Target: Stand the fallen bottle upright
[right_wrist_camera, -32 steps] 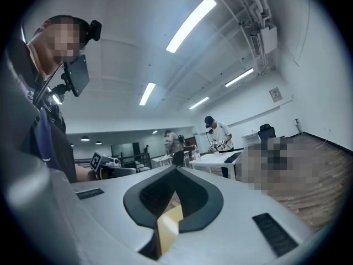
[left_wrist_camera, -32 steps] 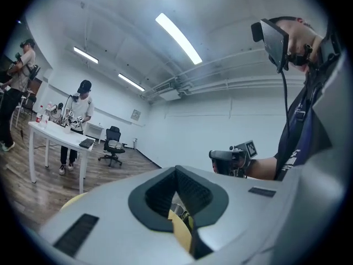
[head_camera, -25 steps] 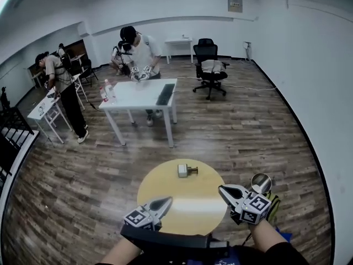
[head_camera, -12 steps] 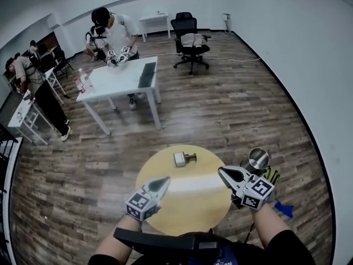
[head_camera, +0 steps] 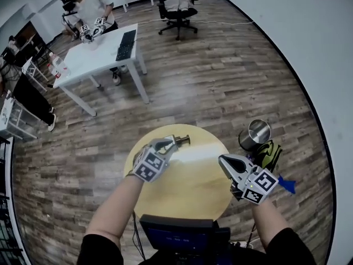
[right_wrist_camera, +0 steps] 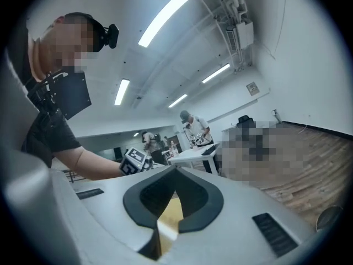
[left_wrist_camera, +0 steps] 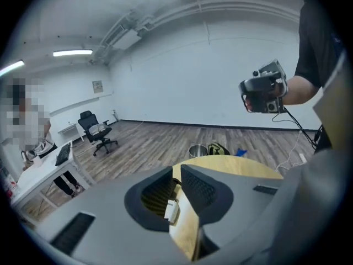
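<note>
A small white bottle with a brown cap (head_camera: 183, 141) lies on its side at the far edge of the round yellow table (head_camera: 190, 189). My left gripper (head_camera: 167, 143) is right at it and covers most of its body. In the left gripper view the white bottle (left_wrist_camera: 172, 210) shows through the narrow gap of my left gripper (left_wrist_camera: 176, 173); its jaws have just been opening and the pads do not press on the bottle. My right gripper (head_camera: 223, 160) hovers over the table's right side, shut and empty, tips meeting (right_wrist_camera: 176, 171).
A metal bin (head_camera: 255, 134), a yellow-black bag (head_camera: 268, 152) and a blue scrap (head_camera: 287, 184) sit on the wood floor right of the table. A white desk (head_camera: 99, 57) with a person working at it and an office chair (head_camera: 174, 4) stand far back.
My left gripper has moved forward and down across the table to the bottle and rolled. The right gripper came lower beside the table's right edge. The head view tilted downward.
</note>
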Tool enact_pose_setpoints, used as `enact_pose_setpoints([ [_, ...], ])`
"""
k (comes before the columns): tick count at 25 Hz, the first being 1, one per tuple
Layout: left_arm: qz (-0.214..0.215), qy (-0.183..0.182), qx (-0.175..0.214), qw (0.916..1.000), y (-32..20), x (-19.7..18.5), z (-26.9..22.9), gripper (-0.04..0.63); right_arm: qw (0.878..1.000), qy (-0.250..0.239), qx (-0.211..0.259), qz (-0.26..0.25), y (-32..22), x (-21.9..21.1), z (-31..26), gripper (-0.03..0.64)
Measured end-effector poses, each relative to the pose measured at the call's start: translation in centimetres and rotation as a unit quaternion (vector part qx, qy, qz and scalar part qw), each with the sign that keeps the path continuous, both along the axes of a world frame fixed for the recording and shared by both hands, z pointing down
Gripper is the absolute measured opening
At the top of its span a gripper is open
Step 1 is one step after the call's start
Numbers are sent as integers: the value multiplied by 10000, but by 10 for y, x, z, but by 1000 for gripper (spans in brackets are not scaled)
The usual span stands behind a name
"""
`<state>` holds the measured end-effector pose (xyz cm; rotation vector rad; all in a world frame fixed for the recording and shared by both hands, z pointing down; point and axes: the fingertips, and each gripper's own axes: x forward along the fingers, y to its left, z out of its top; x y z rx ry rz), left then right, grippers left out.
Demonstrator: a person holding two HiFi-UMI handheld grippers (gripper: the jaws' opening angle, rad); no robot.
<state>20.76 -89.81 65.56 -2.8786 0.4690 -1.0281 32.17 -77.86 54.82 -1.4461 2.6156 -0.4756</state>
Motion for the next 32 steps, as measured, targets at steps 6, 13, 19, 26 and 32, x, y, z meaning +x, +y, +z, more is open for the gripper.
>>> enact_pose_setpoints([
  [6, 601, -1409, 30, 9882, -39, 44, 101, 212, 9990, -42, -427, 127, 1, 33, 70, -8],
  [13, 1273, -2517, -39, 9594, -59, 89, 180, 213, 9960, -255, -771, 380, 1, 73, 117, -8],
  [19, 1697, -3265, -234, 9295, -63, 108, 219, 199, 9945, -360, -862, 465, -1, 98, 134, -8],
  [26, 2121, -3884, -305, 8963, -58, 110, 238, 145, 9938, -453, -883, 502, -2, 106, 138, -8],
  [32, 1957, -3468, -239, 9170, -60, 114, 221, 123, 9940, -465, -873, 476, -7, 103, 137, -8],
])
